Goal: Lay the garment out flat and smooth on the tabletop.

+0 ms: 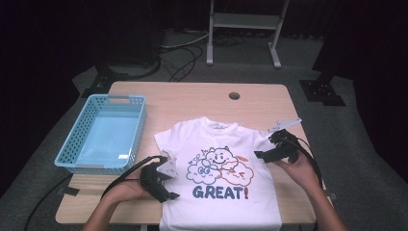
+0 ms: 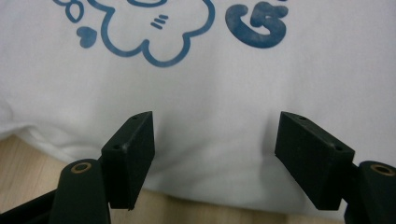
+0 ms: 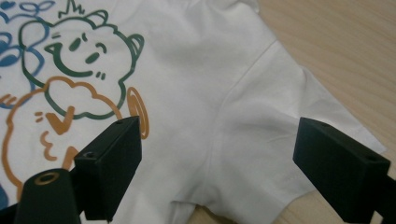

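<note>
A small white T-shirt lies flat, print up, on the wooden table; it carries cartoon clouds and the word GREAT! in blue and orange. My left gripper hovers at the shirt's left side edge, open, its jaws spread over the white cloth with nothing between them. My right gripper is at the shirt's right sleeve, open too, jaws wide apart above the armpit seam. A hand holds each gripper from the near edge.
A light blue plastic basket, nothing in it, stands at the table's left side. A round cable hole sits near the far edge. A metal stand is on the floor behind. The shirt's hem hangs at the near edge.
</note>
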`<state>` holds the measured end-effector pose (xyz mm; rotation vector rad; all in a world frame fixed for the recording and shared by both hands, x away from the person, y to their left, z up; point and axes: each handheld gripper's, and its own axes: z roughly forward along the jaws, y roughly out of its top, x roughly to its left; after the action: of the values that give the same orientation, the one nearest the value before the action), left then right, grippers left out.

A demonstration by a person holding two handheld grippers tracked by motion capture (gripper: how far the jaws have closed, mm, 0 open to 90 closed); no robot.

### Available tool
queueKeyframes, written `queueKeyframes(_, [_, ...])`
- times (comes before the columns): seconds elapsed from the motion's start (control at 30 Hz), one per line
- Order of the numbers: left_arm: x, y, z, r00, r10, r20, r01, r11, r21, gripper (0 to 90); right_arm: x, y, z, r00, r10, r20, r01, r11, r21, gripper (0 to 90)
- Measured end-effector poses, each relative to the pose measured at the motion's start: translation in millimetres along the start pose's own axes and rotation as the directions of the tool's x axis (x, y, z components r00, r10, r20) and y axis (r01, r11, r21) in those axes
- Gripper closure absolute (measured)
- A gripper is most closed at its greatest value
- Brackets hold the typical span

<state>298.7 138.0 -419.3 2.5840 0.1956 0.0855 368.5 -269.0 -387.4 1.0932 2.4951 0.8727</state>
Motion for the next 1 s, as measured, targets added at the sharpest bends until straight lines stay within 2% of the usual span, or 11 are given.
queueKeyframes(0.07, [-2.2, -3.0, -1.9, 1.0, -0.003, 0.005, 0.003, 1.0, 0.001, 28.0, -0.2, 0.4, 5.3, 0.9997, -0.025, 0.008, 0.025, 0.999, 0.021, 14.8])
queueKeyframes(0.17, [-6.1, -4.6, -5.0, 1.0, 0.006, -0.008, -0.006, 0.9999, 0.009, 27.9, -2.1, 0.5, 8.3, 0.9997, -0.019, 0.017, 0.018, 0.999, 0.027, 14.8])
queueKeyframes(0.33, [-6.4, 0.3, -4.6, 0.9995, 0.009, -0.032, -0.01, 0.9987, -0.049, 25.9, -8.7, 2.2, 7.5, 0.9976, 0.018, 0.066, -0.017, 1.0, -0.009, 14.8])
queueKeyframes(0.47, [-4.6, 7.2, 0.9, 0.9999, -0.006, -0.011, 0.004, 0.9926, -0.121, 25.7, -10.5, 3.6, 16.6, 0.9926, -0.01, 0.121, 0.008, 1.0, 0.014, 15.0])
queueKeyframes(0.6, [-7.1, 11.8, 8.7, 1.0, -0.006, 0.005, 0.006, 0.9906, -0.137, 25.6, -22.1, 9.0, 22.2, 0.9904, 0.03, 0.135, -0.029, 0.999, -0.016, 23.2])
queueKeyframes(0.67, [-9.7, 13.7, 12.6, 1.0, 0.002, -0.006, -0.002, 0.9915, -0.13, 25.6, -27.1, 12.8, 26.0, 0.9875, 0.022, 0.156, -0.016, 0.999, -0.04, 31.7])
queueKeyframes(0.73, [-11.2, 14.6, 15.5, 1.0, 0.007, -0.005, -0.007, 0.9927, -0.121, 25.6, -34.1, 20.1, 32.0, 0.9826, 0.014, 0.185, -0.013, 1.0, -0.008, 36.1])
queueKeyframes(0.83, [-11.5, 14.6, 17.7, 0.9999, 0.004, -0.01, -0.005, 0.9947, -0.103, 25.6, -48.5, 27.0, 41.9, 0.98, 0.032, 0.197, -0.036, 0.999, 0.017, 47.5])
queueKeyframes(0.87, [-11.3, 14.2, 17.6, 1.0, 0.0, -0.009, -0.001, 0.9947, -0.103, 25.6, -51.9, 26.7, 44.7, 0.9792, 0.031, 0.2, -0.033, 0.999, 0.007, 50.8])
queueKeyframes(0.93, [-10.7, 13.3, 17.6, 0.9999, -0.009, -0.005, 0.009, 0.994, -0.109, 25.6, -58.8, 29.5, 52.7, 0.9835, 0.052, 0.173, -0.063, 0.996, 0.056, 53.2])
queueKeyframes(1.0, [-9.6, 11.9, 17.4, 0.9999, -0.011, -0.004, 0.011, 0.9936, -0.113, 25.6, -61.0, 29.6, 58.1, 0.9872, 0.043, 0.154, -0.056, 0.995, 0.079, 62.6])
